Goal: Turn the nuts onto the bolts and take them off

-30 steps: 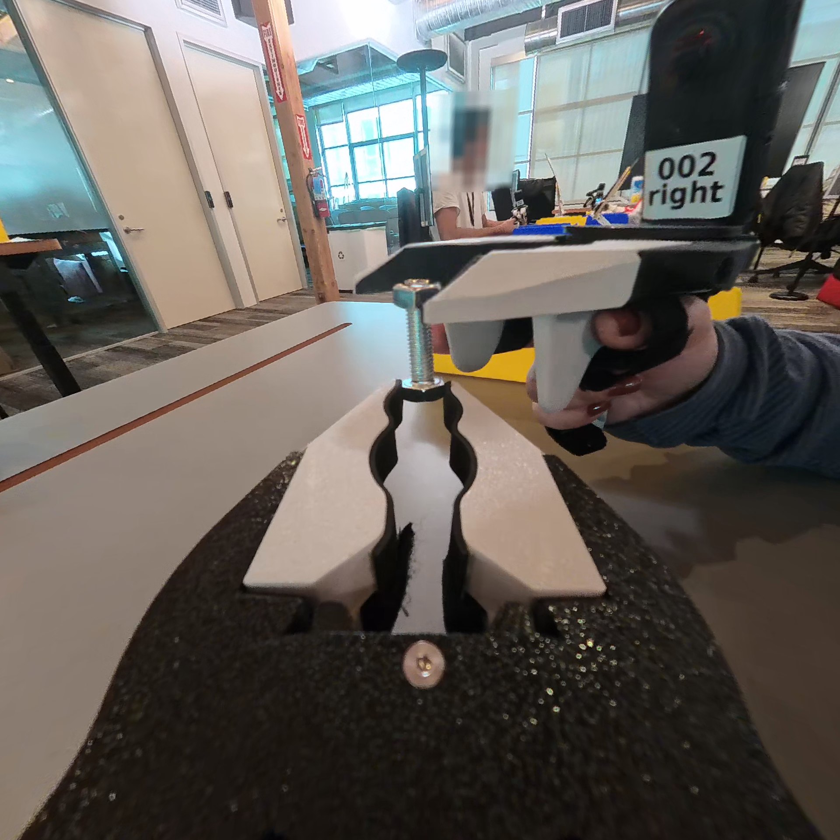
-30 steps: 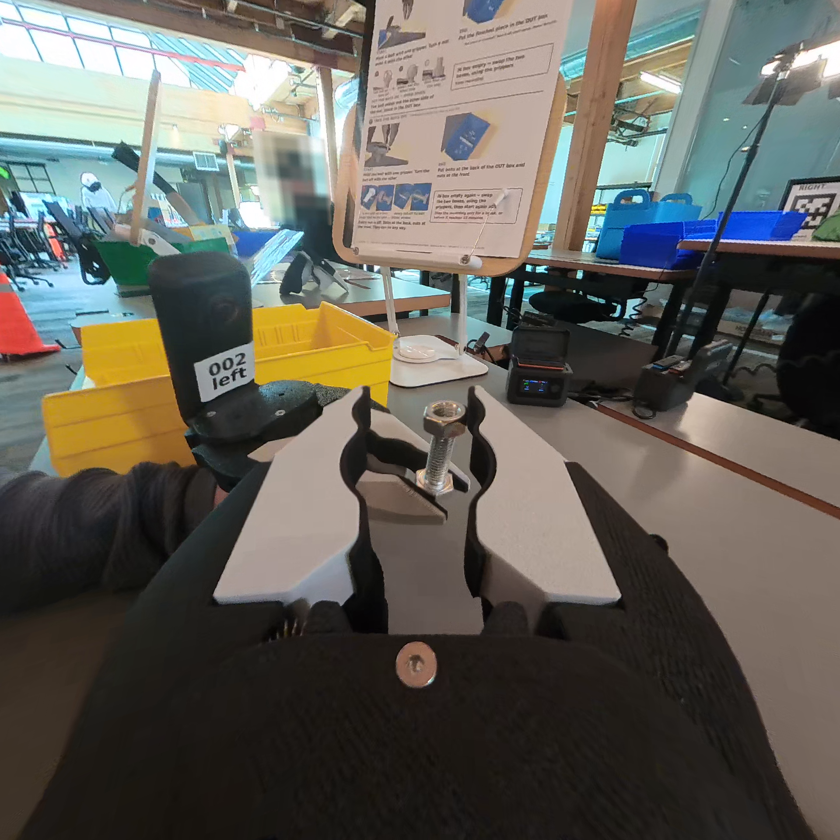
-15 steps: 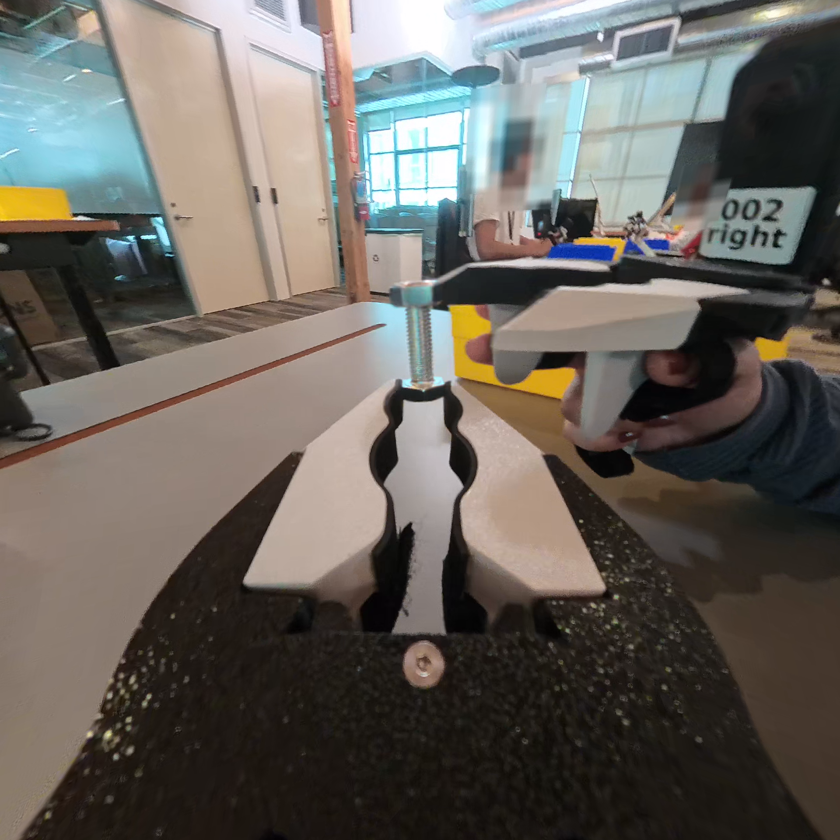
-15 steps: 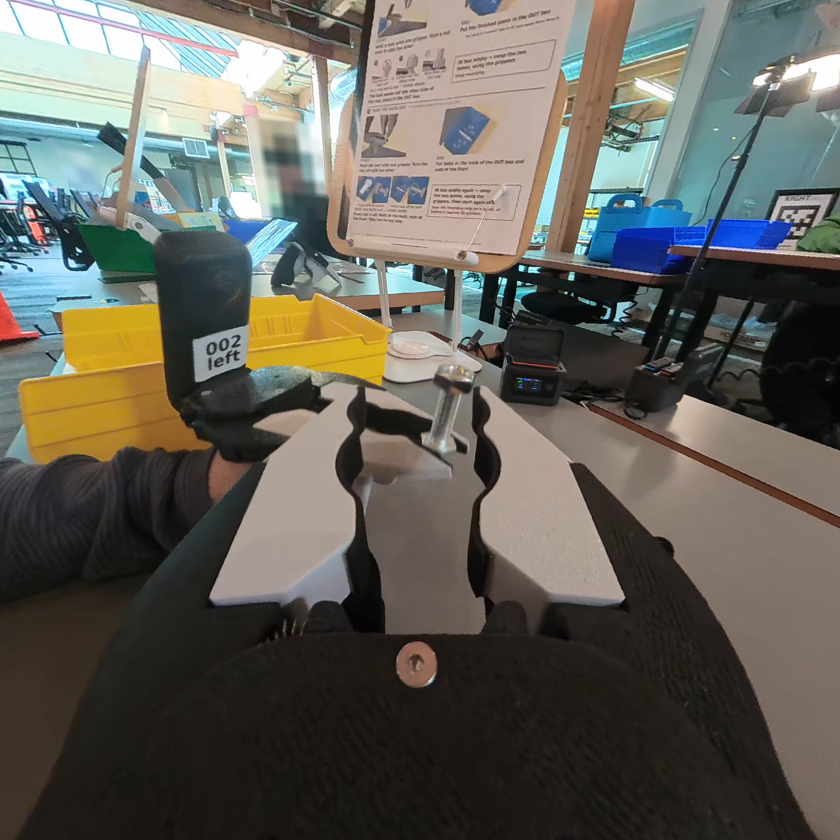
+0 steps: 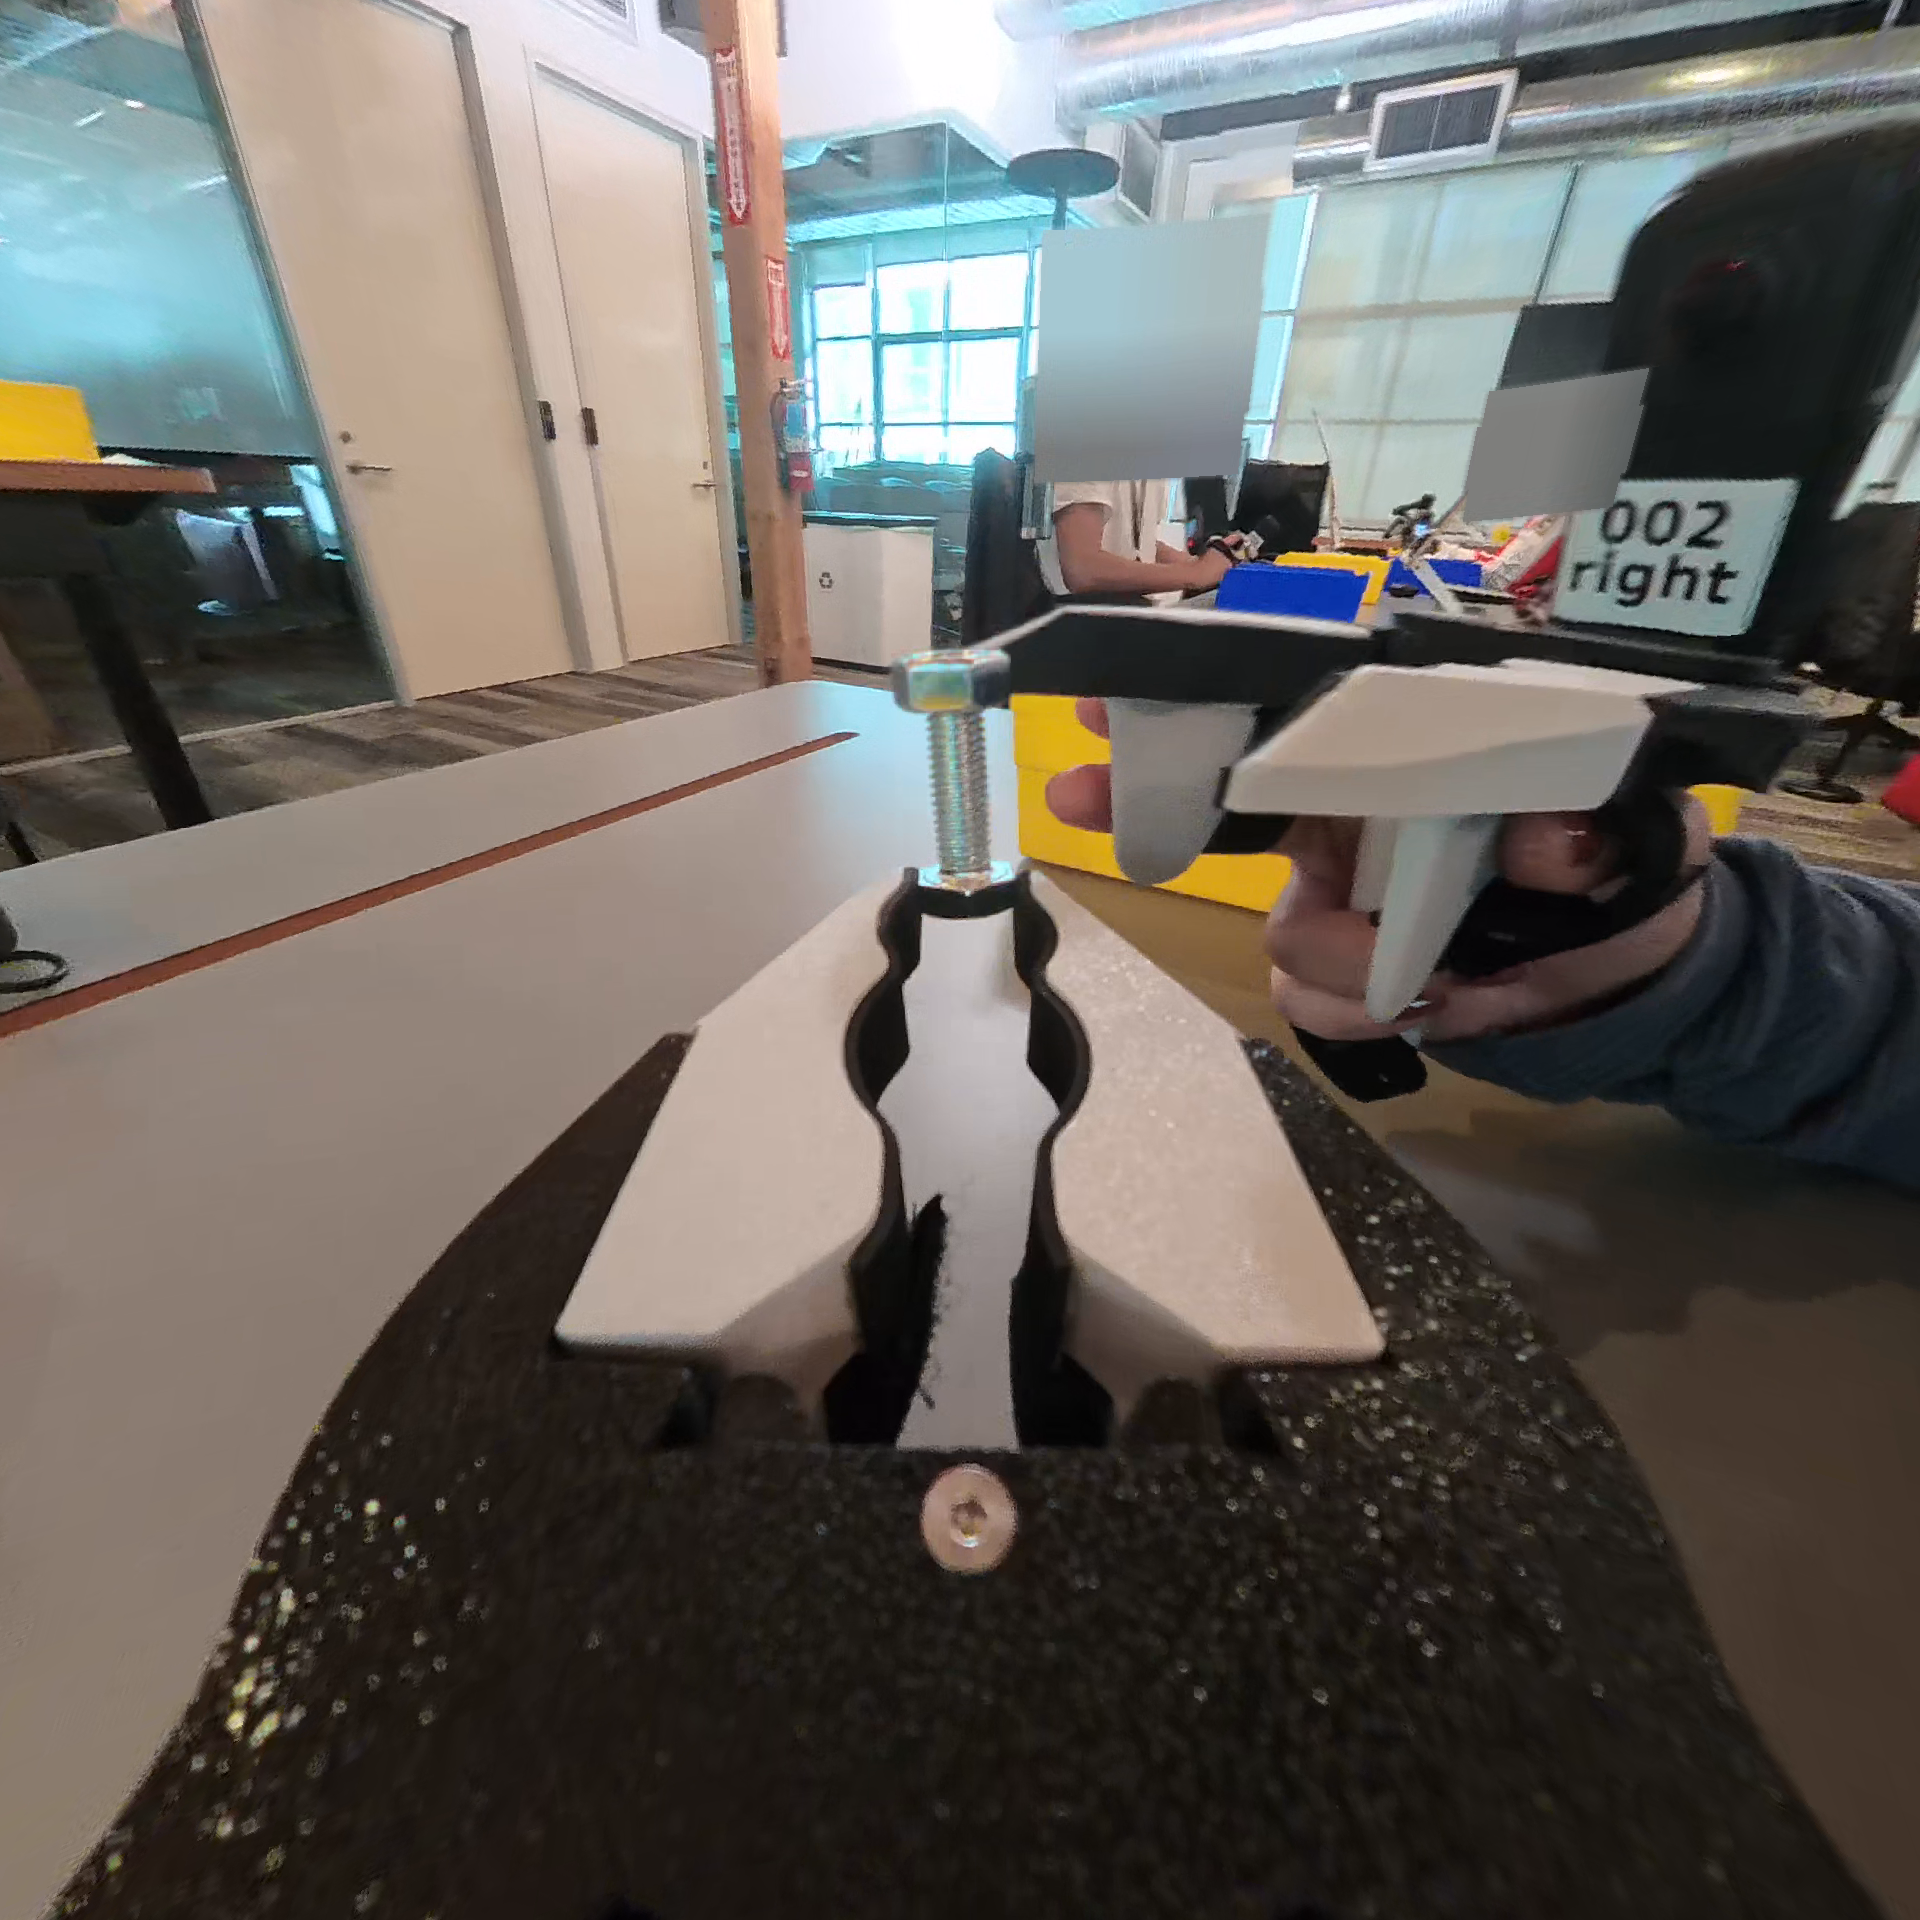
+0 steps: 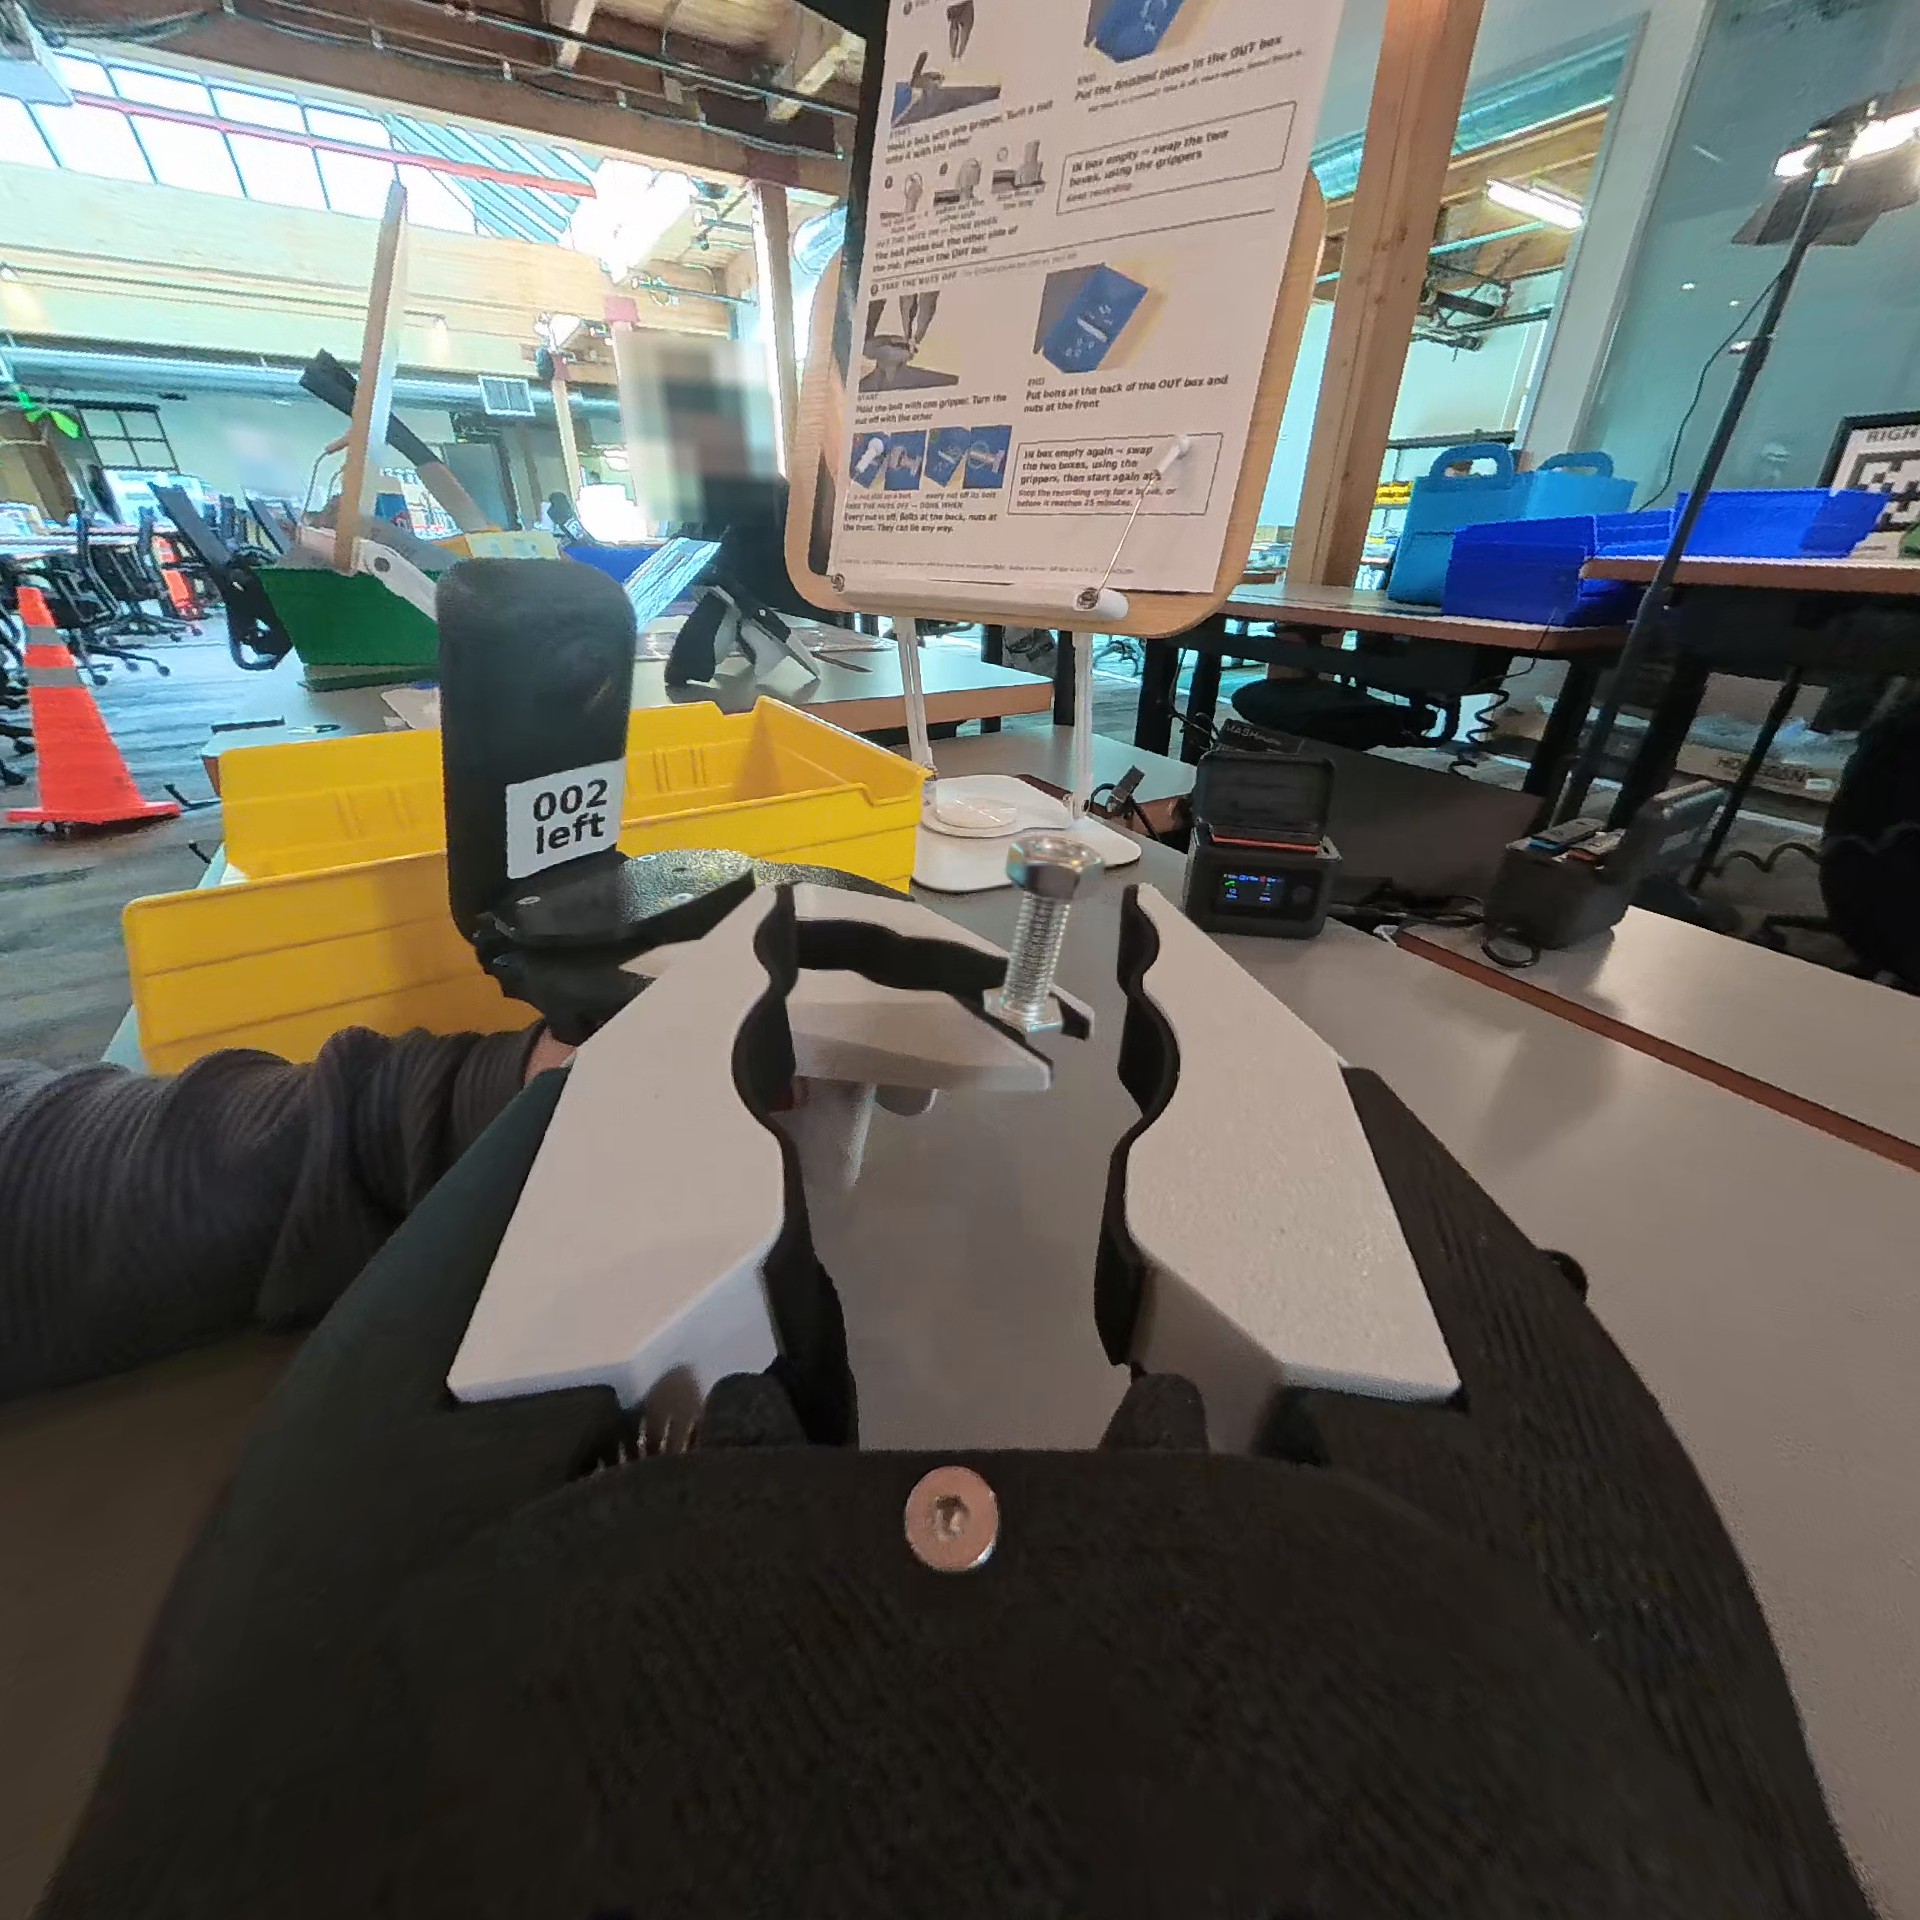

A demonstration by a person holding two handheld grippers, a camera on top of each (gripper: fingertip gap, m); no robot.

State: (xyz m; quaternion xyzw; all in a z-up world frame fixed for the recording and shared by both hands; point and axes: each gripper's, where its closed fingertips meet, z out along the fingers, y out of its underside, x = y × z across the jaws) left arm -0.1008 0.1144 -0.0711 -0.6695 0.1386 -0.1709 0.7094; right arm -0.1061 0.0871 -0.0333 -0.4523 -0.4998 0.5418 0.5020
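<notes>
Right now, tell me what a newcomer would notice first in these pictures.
First, the shiny bolt standing upright, head on top, with the left gripper pinched around the nut at its lower end. Next, the right gripper, whose fingers stand open on either side of the bolt, its tip level with the bolt's head. Behind them, bright yellow bins sit on the grey table, beside a clipboard stand.
</notes>
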